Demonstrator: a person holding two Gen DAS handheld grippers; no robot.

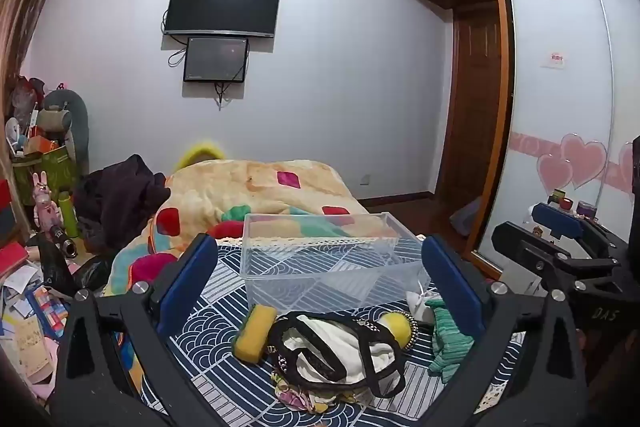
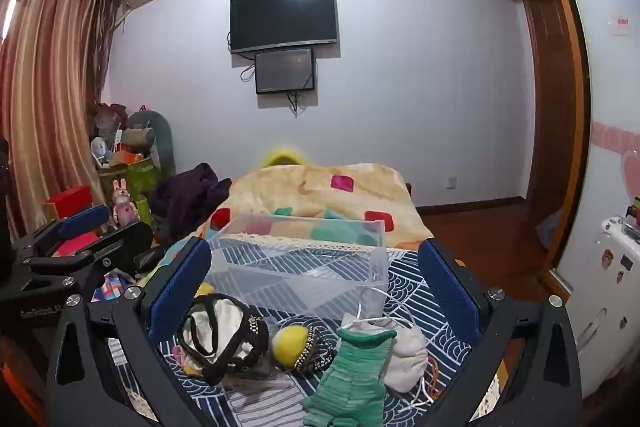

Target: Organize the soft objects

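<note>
Left wrist view: left gripper jaws spread wide, nothing between them, hovering low over the patterned bedsheet and aimed at the soft pile just in front of the clear plastic bin, which looks empty. The pile: yellow sponge, white cloth with black straps, yellow ball, green knitted piece, small white pouch. All probably light and limp; the sponge should compress, so pinch it across the middle. The strappy cloth will likely drape and snag, so grab a bunched fold, not a single strap. The right gripper's frame shows at the right edge, raised, beside the wardrobe door.

Right wrist view: right gripper also wide apart and empty, level, pointing at the same pile. Green knitted piece lies closest, centre-low, touching the white pouch; the pouch has a thin white cord that may trail. Yellow ball sits between the strappy cloth and the knit; it is round and may roll. Bin is just behind. The left gripper's frame is at the left edge, and its opening can't be judged from here.
</note>
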